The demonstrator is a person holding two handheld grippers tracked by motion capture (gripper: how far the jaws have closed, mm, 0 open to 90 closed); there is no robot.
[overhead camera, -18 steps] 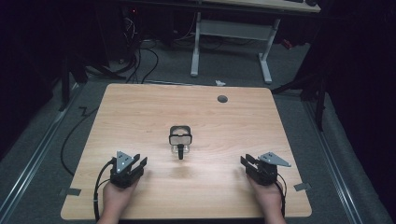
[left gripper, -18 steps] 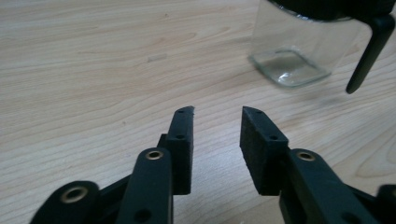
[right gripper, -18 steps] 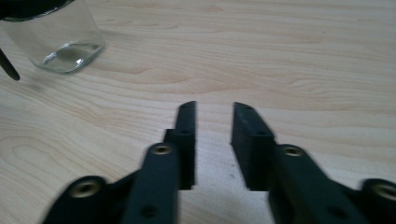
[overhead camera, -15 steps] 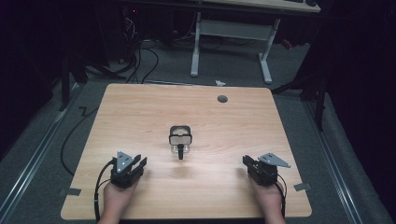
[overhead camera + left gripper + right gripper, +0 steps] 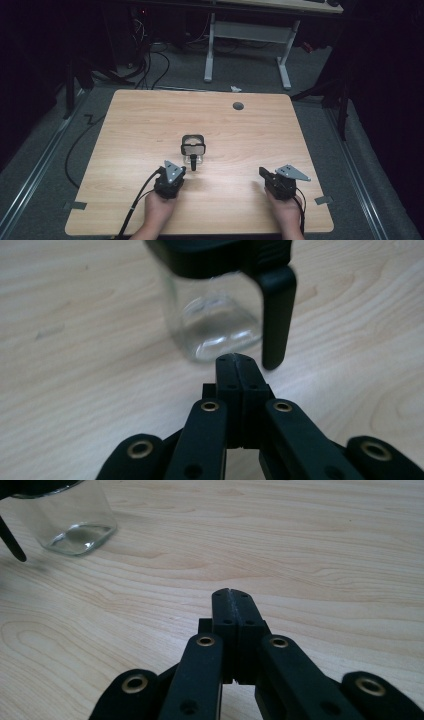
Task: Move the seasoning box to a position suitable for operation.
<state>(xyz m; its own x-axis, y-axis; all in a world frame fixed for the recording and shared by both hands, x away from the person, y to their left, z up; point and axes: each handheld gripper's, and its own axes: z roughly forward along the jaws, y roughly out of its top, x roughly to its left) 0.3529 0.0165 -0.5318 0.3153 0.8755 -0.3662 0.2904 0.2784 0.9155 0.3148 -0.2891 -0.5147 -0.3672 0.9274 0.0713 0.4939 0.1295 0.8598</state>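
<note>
A small clear glass jug [image 5: 193, 147] with a black rim and a black handle [image 5: 277, 315] stands upright at the middle of the wooden table [image 5: 150, 115]. In the high view my left gripper [image 5: 178, 172] sits just in front and to the left of it, jaws shut and empty. The left gripper view puts the jug [image 5: 215, 315] close ahead of my shut left gripper [image 5: 239, 360], handle on the right. My right gripper [image 5: 262, 173] rests near the front right of the table, shut on nothing. From my right gripper [image 5: 232, 594], the jug [image 5: 70, 515] is at the upper left.
A round dark grommet [image 5: 238, 106] sits near the table's far edge. Beyond the table stands a white desk frame [image 5: 250, 35], with cables [image 5: 150, 65] on the grey floor. Strips of tape [image 5: 75, 205] mark the floor at the front corners.
My left gripper has moved right and slightly forward, from the front left up close to the jug. The right gripper has stayed in place.
</note>
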